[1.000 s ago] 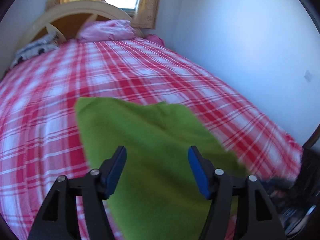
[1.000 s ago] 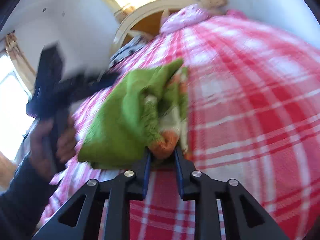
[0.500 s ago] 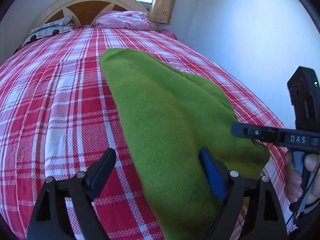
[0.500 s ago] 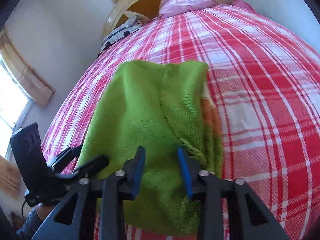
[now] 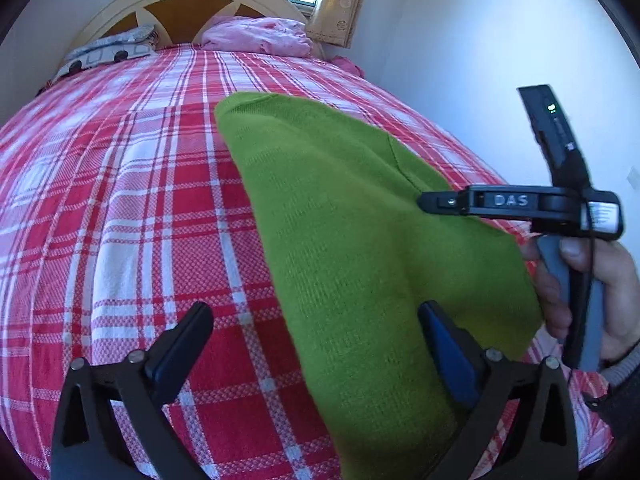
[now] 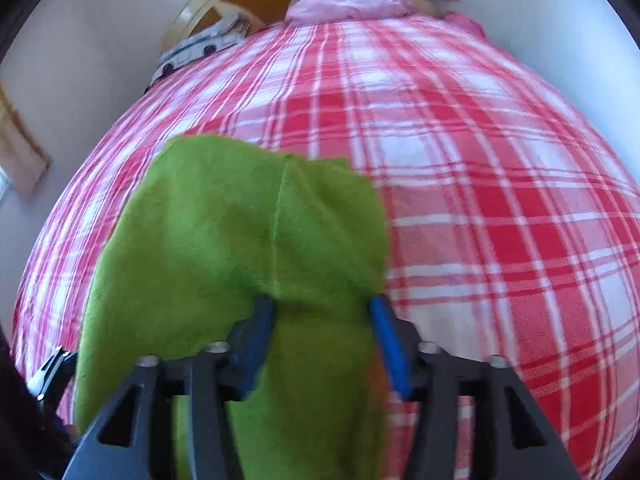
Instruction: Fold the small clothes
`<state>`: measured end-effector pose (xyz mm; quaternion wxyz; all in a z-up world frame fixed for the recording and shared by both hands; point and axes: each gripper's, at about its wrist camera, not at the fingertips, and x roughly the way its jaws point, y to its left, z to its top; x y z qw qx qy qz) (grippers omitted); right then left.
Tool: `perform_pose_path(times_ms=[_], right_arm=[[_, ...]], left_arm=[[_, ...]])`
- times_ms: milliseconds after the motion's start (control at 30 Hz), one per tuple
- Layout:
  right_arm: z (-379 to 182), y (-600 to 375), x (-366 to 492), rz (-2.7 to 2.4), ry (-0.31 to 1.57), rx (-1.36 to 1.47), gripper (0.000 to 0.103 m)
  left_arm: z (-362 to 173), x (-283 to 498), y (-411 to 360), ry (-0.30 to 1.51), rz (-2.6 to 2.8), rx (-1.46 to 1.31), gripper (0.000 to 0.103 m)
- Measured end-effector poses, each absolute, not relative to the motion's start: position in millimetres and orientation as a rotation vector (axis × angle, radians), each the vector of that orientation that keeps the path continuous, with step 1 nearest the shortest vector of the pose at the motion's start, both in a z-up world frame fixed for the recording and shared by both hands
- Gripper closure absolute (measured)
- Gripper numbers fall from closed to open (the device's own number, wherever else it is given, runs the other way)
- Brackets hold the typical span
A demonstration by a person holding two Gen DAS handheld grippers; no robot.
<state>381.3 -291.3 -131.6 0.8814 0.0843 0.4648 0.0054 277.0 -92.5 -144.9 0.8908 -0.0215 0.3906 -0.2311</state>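
Home bedroom: plaid bed (image 5: pixel 120 208), headboard (image 5: pixel 188 4), pillows (image 5: pixel 260 36).

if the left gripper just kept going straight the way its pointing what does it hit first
Probably the green knitted garment: it lies between the wide-open fingers of the left gripper and stretches ahead over the red-and-white checked bedspread. Depth is unclear.
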Motion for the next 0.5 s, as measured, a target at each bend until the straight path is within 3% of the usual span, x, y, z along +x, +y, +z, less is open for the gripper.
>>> perform_pose_path(times_ms=[200, 333, 400, 467, 500], right_arm=[[-87, -251, 327, 0.058, 0.723, 0.031, 0.041], [-86, -221, 309, 0.129, 0.700, -0.055, 0.041], [-100, -222, 310, 0.111, 0.748, -0.070, 0.047], [-123, -234, 316, 0.086, 0.806, -0.053, 0.064], [-129, -237, 311, 0.091, 0.813, -0.047, 0.066]], left_arm=[[-148, 281, -90, 0.835, -0.502, -0.065, 0.000], [-147, 279, -92, 0.829, -0.494, -0.055, 0.000], [-147, 278, -92, 0.828, -0.493, -0.053, 0.000], [-147, 278, -92, 0.831, -0.496, -0.056, 0.000], [-148, 278, -92, 0.836, -0.501, -0.055, 0.000]])
